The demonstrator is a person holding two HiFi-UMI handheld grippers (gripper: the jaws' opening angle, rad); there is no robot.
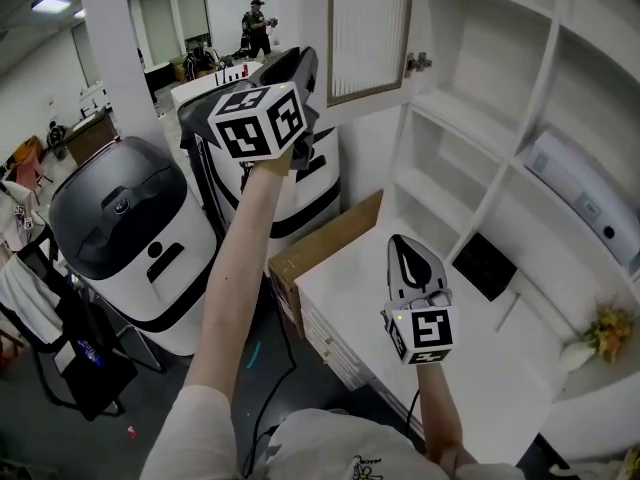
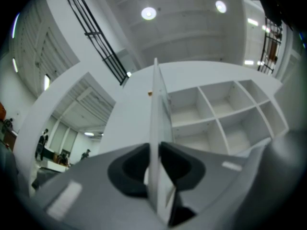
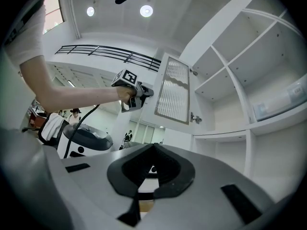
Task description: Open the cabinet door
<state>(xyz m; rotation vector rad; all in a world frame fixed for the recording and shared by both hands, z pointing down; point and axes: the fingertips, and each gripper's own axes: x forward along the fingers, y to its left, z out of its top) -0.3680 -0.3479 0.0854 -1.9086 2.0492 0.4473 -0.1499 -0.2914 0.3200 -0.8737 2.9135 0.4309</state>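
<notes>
Clamping the free edge of the cabinet door (image 1: 368,28), your left tongs (image 2: 153,169) pinch the thin panel between both pads. The door stands swung out from the white shelving (image 1: 470,168). Judged light, rigid and smooth-faced: hold at that edge, away from the hinge (image 1: 417,63). Your right tongs (image 1: 408,258) are together, empty, above the surface (image 1: 350,298).

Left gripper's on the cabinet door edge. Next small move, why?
Probably swing the left gripper a short arc further from the shelves, grip kept. Its jaws clamp the free edge of the cabinet door, which stands roughly square to the cabinet front on its hinge, so some swing looks left. The right gripper is shut, empty, clear of the door.
</notes>
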